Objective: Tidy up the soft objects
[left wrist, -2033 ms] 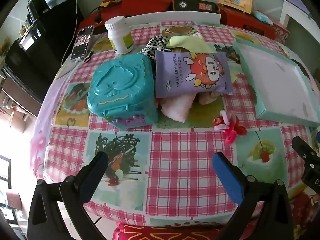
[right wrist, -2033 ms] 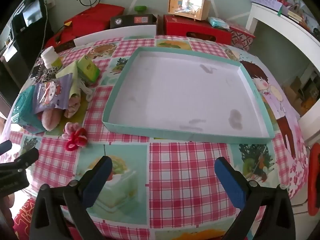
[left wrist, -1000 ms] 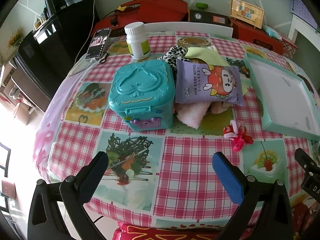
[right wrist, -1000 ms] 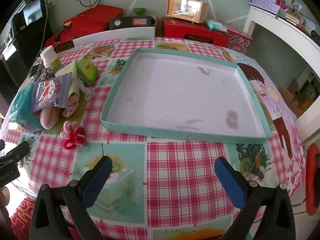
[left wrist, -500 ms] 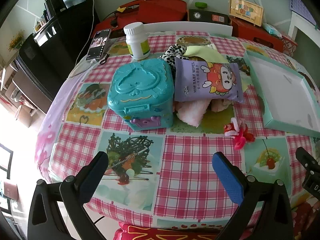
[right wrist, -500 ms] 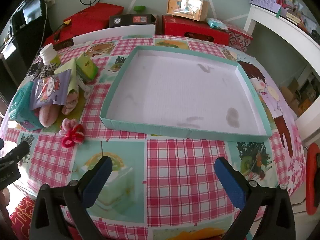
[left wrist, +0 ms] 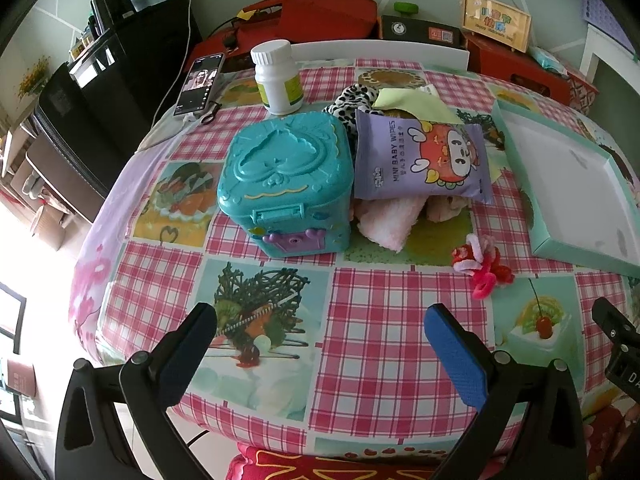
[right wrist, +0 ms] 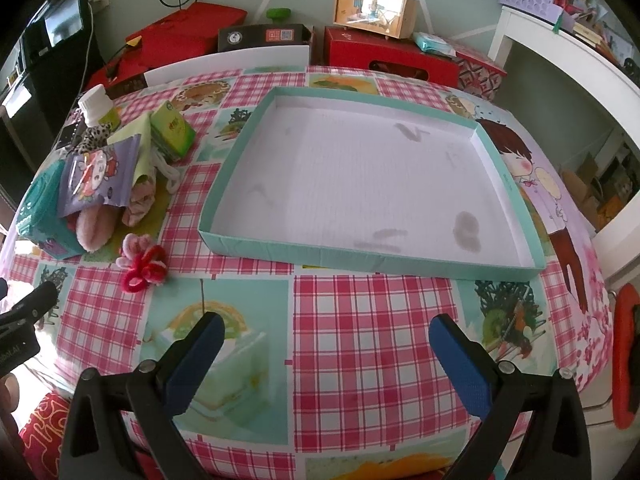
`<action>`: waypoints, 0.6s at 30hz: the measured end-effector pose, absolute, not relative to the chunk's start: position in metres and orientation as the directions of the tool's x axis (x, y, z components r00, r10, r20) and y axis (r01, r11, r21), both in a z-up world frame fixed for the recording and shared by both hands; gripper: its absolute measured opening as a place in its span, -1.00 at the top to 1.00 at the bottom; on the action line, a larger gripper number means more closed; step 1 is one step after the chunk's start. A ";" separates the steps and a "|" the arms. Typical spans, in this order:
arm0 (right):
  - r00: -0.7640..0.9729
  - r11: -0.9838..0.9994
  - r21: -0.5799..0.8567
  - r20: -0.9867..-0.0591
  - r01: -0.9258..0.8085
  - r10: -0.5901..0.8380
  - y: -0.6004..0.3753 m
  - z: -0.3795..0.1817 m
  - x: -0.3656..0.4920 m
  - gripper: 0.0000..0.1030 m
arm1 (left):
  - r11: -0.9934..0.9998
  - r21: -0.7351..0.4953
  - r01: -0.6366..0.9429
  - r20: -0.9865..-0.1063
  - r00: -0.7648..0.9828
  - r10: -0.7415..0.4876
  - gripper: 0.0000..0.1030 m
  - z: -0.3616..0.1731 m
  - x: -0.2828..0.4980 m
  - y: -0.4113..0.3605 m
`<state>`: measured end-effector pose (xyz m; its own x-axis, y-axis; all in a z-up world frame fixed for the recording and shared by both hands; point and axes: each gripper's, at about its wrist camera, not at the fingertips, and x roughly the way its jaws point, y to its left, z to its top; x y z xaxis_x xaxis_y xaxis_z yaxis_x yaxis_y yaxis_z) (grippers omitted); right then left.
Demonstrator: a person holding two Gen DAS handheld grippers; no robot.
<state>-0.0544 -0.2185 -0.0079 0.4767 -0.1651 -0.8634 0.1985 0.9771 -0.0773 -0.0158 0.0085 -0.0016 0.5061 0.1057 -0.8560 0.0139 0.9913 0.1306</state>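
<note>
Holding both grippers spread over the table's near edge, I see my left gripper (left wrist: 320,332) facing the wipes pack (left wrist: 420,160), my right gripper (right wrist: 326,334) facing the tray (right wrist: 360,258).

the left tool (left wrist: 320,322) hovers wide open above the bench (left wrist: 384,344), facing a teal box (left wrist: 286,178), purple wipes pack (left wrist: 420,160) on what looks like pink cloth (left wrist: 386,222), and a tray (left wrist: 568,188).

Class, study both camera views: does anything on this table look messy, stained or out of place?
Yes. The soft things sit in a loose heap: the wipes pack lies tilted atop the pink fluffy cloth. The shallow tray holds nothing but shows grey smudges on its white floor.
</note>
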 end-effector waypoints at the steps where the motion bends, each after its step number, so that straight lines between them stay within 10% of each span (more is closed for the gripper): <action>1: 0.476 0.977 -0.078 -0.864 0.199 -0.165 -0.218 -0.008 -0.054 -1.00 | 0.991 0.131 0.014 -0.857 0.505 0.106 -1.00 -0.002 -0.016 0.009; 18: 0.471 0.977 -0.078 -0.867 0.198 -0.165 -0.218 -0.009 -0.054 -1.00 | 0.992 0.123 0.016 -0.855 0.509 0.098 -1.00 0.000 -0.016 0.010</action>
<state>-0.0539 -0.2176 -0.0087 0.4708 -0.1649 -0.8667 0.1982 0.9770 -0.0782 -0.0164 0.0095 -0.0005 0.5089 0.0979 -0.8553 0.0156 0.9923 0.1229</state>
